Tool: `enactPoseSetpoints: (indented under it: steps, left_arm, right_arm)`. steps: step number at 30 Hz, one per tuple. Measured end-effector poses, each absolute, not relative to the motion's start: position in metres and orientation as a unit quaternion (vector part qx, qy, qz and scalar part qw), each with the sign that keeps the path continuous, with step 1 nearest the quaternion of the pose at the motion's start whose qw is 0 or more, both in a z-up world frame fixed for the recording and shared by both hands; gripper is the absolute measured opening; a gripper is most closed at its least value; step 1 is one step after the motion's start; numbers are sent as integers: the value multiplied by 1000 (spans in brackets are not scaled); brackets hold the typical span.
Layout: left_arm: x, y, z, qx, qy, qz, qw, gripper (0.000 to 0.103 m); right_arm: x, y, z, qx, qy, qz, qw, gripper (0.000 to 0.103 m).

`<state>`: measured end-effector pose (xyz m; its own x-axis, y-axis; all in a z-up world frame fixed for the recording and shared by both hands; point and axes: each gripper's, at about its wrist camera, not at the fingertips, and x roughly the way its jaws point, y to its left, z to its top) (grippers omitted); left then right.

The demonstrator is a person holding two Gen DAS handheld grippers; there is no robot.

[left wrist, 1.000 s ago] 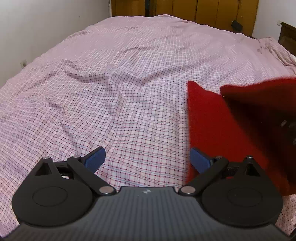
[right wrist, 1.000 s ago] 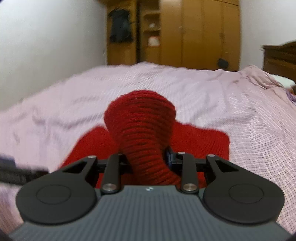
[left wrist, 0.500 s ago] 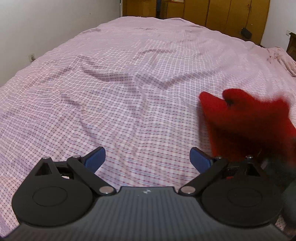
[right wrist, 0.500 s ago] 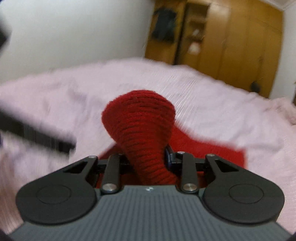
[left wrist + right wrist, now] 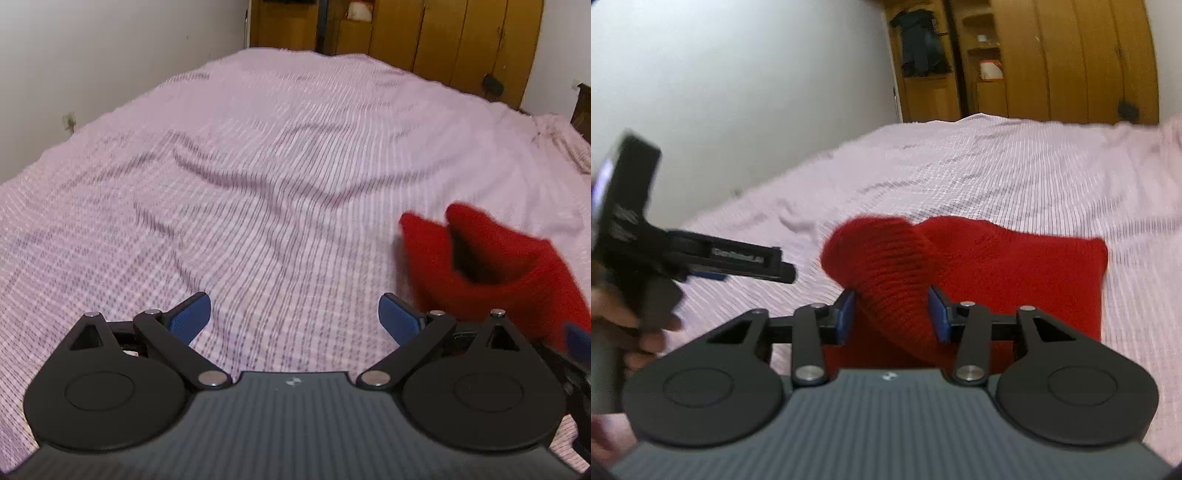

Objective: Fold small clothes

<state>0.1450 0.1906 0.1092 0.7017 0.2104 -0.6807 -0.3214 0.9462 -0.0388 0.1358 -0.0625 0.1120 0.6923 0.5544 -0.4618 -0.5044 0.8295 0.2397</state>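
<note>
A red knitted garment (image 5: 1015,273) lies on the pink checked bedspread (image 5: 1015,173). My right gripper (image 5: 892,314) is shut on a bunched fold of it, with the blue pads (image 5: 846,314) a little apart around the knit, and holds that fold up over the flat part. In the left wrist view the garment (image 5: 495,266) shows at the right, raised and folded over. My left gripper (image 5: 295,319) is open and empty, above the bedspread (image 5: 258,166) to the left of the garment. The left gripper also shows in the right wrist view (image 5: 768,264), at the left, held by a hand.
A white wall (image 5: 92,55) runs along the bed's left side. Wooden wardrobes (image 5: 443,37) stand beyond the far end. A dark wooden headboard piece (image 5: 581,110) is at the far right. The bedspread has soft creases in its middle.
My right gripper has swung left with the raised fold, and its pads have parted slightly. My left gripper has drawn back and tilted up, still open. The garment sits further right in its view.
</note>
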Motion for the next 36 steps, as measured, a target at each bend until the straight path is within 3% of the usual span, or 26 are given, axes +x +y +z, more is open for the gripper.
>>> enactPoseSetpoints:
  steps: [7,10,23,28,30,32,36]
  left_arm:
    - [153,170,146,-65,326,112,936,100]
    - [168,156,151,-63,332,91,937,100]
    - [232,100,113,-96,382,-13,919,98]
    - [238,98,88,-132,393,-51,909,77]
    - [238,100,80,-140,388,-53,910,56]
    - [234,106,79,-154,376,-63,911,45]
    - [215,116,92,-169,340,-76,922,33]
  right_arm:
    - [136,-117,127,155,286,261,909,48]
    - [141,-127,121,165,294,214,917,62]
    - [155,-179,83,246,310,100,913,62]
    - [162,-191,68,273,320,75,904,62]
    - [163,-195,64,279,324,63,902,62]
    - [164,-199,60,287,327,51,899,62]
    - [171,-201,52,297,339,46,891,62]
